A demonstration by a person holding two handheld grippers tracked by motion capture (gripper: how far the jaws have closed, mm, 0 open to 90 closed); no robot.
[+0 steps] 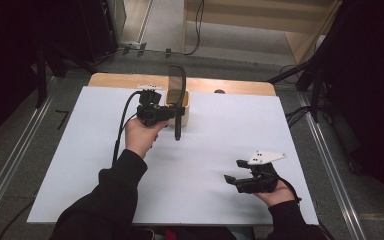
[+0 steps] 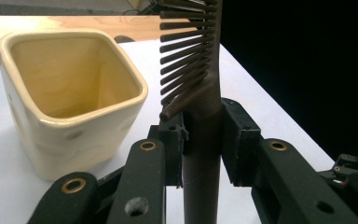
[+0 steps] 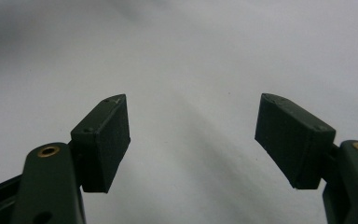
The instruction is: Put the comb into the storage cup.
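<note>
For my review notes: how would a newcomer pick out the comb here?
On the white table sheet, find the cream square cup near the far edge. Beside it, the left tongs clamp a dark brown comb by its handle, the one long, toothed thing there.

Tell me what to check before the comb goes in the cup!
1. Left tongs squeezing the comb handle: ok.
2. Comb upright, teeth end up: ok.
3. Cream cup standing upright, mouth open: ok.
4. Cup looks empty inside: ok.
5. Comb right over the cup mouth: not ok, it is beside the cup.
6. Right tongs open, away from the cup, over the white sheet: ok.
</note>
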